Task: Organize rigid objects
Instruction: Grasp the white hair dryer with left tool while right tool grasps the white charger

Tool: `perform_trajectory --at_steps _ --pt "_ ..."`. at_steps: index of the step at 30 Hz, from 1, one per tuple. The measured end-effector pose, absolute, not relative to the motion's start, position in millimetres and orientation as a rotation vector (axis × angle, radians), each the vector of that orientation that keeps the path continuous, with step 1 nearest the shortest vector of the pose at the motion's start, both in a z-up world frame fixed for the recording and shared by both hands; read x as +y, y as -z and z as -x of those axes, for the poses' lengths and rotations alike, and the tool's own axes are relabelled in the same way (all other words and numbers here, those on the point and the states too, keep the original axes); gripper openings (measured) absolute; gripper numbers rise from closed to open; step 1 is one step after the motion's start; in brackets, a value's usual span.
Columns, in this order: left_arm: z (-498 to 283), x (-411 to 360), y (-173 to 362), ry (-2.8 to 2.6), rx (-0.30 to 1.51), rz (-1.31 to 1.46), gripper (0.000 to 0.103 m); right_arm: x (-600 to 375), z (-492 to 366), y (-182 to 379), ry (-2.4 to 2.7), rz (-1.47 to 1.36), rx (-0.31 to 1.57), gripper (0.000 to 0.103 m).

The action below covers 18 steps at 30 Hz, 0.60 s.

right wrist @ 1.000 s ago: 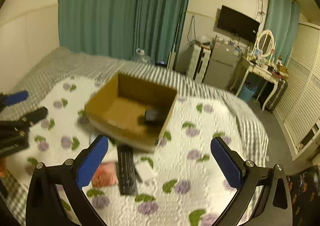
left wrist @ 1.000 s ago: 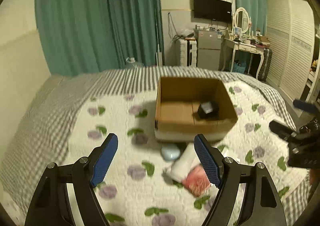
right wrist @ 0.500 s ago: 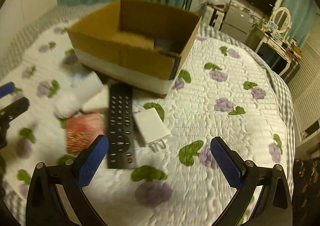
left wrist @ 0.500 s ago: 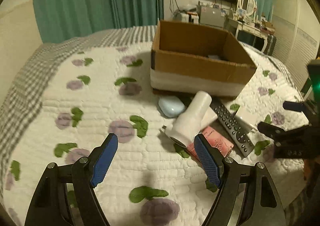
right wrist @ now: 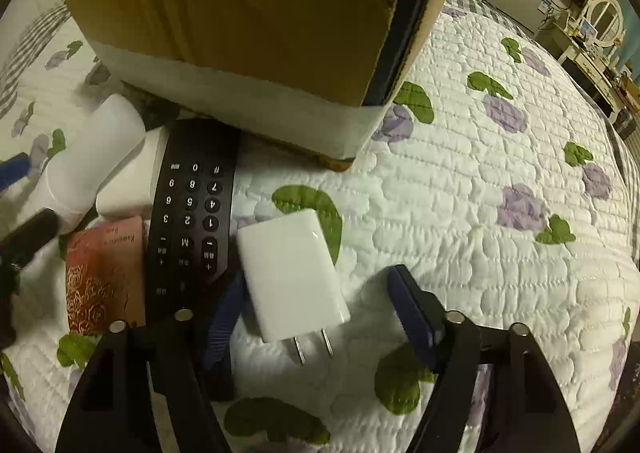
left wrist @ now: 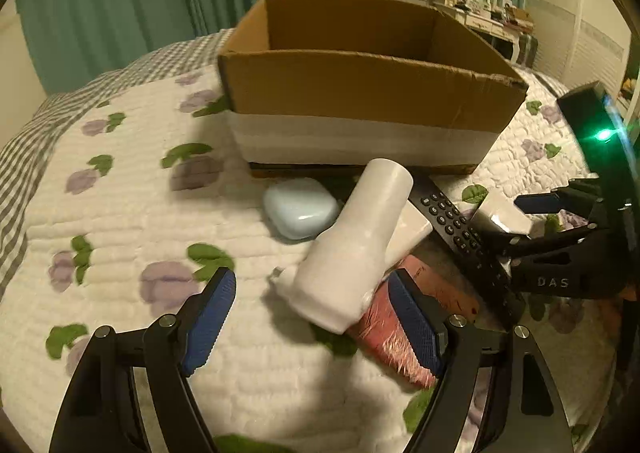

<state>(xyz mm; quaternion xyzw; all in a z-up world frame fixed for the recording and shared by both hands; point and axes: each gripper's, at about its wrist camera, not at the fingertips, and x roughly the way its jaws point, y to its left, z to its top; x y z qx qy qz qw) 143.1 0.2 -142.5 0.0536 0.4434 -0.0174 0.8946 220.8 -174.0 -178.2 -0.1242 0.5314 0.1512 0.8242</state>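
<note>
Left gripper (left wrist: 312, 317): jaws spread wide, holding nothing, low over the quilted bedspread (left wrist: 120, 221).
White bottle (left wrist: 352, 245): lying on its side, long axis running from the gap between the left jaws up and right toward the cardboard box (left wrist: 368, 93); broad base nearest the jaws, narrow capped end pointing at the box. Base sits just ahead of the right-hand blue pad.
Red packet (left wrist: 404, 337): flat under the bottle's base, partly behind the left gripper's right pad.
Pale blue case (left wrist: 300, 209): ahead of the left jaws, just left of the bottle, close to the box front.
Right gripper (right wrist: 320, 317): jaws apart, bracketing the white charger (right wrist: 292, 273) without visibly clamping it.
Charger: flat on the bedspread, long axis roughly along the fingers, tilted slightly; two metal prongs point back toward the gripper. Its left edge lies close against the left pad.
Remote control (right wrist: 188, 213): black, beside the charger outside the left pad, long axis pointing toward the box.
</note>
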Motion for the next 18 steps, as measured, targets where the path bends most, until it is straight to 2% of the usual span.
perform_trajectory --at_steps 1,2,11,15,18 --pt "-146 -3 144 0.036 0.919 -0.123 0.081 -175 -221 177 -0.323 0.26 1.121 0.049" --pt "-149 -6 145 0.043 0.917 -0.135 0.081 -176 -220 175 -0.323 0.255 1.108 0.04" --pt "-159 -26 157 0.064 0.959 -0.203 0.077 -197 -215 160 -0.343 0.143 1.047 0.04" --pt "-151 -30 151 0.109 0.972 -0.187 0.058 -196 -211 152 -0.353 0.14 1.039 0.04" --pt "-141 -36 146 0.107 0.968 -0.201 0.058 -199 -205 144 -0.35 0.14 1.025 0.04"
